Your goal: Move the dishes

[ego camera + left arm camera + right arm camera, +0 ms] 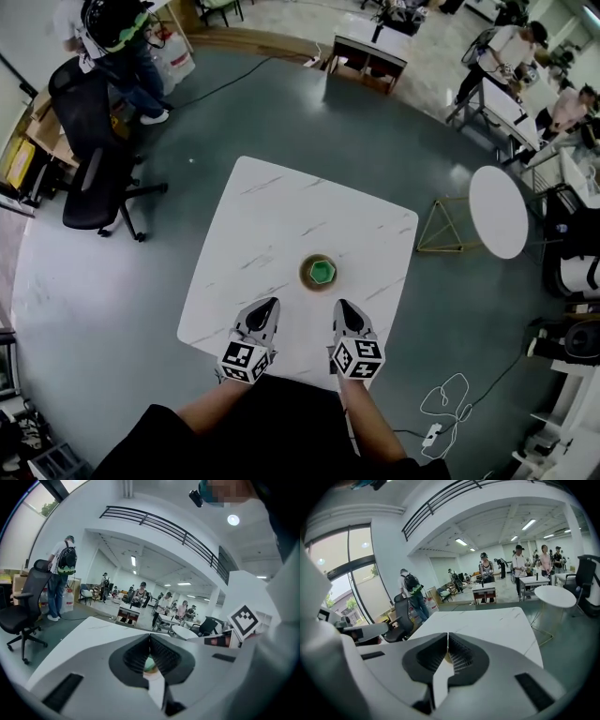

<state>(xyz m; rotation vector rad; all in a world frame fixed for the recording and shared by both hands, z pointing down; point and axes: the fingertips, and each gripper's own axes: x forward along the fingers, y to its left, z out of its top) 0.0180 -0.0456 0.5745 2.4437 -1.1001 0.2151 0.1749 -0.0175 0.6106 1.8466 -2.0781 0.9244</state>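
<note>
Marble table (pixel 272 216) bears green dish (pixel 322 273).

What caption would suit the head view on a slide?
Shut left gripper and right gripper at the near edge of the table, short of a green cup on a plate.

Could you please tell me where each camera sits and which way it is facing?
Head view: on the person's head, looking steeply down on the white table and green dish; shows forearms, left gripper and right gripper.
Left gripper view: on the left gripper, facing across the table past its shut jaws; the right gripper's marker cube shows at right.
Right gripper view: on the right gripper, facing likewise past shut jaws; the left gripper shows at left.
Shared: all three show the table.
</note>
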